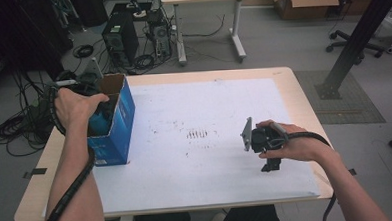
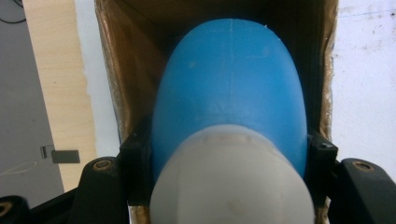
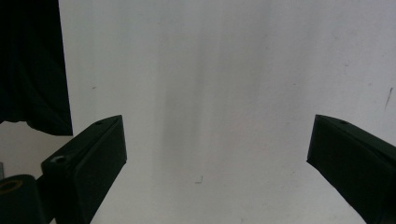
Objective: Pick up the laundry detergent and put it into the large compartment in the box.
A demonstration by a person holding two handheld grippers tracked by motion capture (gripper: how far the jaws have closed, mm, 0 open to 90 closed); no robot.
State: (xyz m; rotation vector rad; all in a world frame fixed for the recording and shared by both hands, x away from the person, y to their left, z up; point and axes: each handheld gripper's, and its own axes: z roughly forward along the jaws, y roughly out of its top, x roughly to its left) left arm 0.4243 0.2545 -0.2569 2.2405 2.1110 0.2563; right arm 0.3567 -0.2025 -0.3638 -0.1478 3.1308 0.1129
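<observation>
Inside the open blue cardboard box (image 1: 115, 125), the left tool (image 2: 229, 154) grips a blue plastic bottle (image 2: 231, 88), not yet released; the right tool (image 3: 217, 154) rests open, empty.

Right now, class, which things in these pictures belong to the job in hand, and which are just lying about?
In the job:
blue bottle
blue box
left gripper

Lying about:
right gripper, jaws open
computer tower
cardboard carton
</observation>
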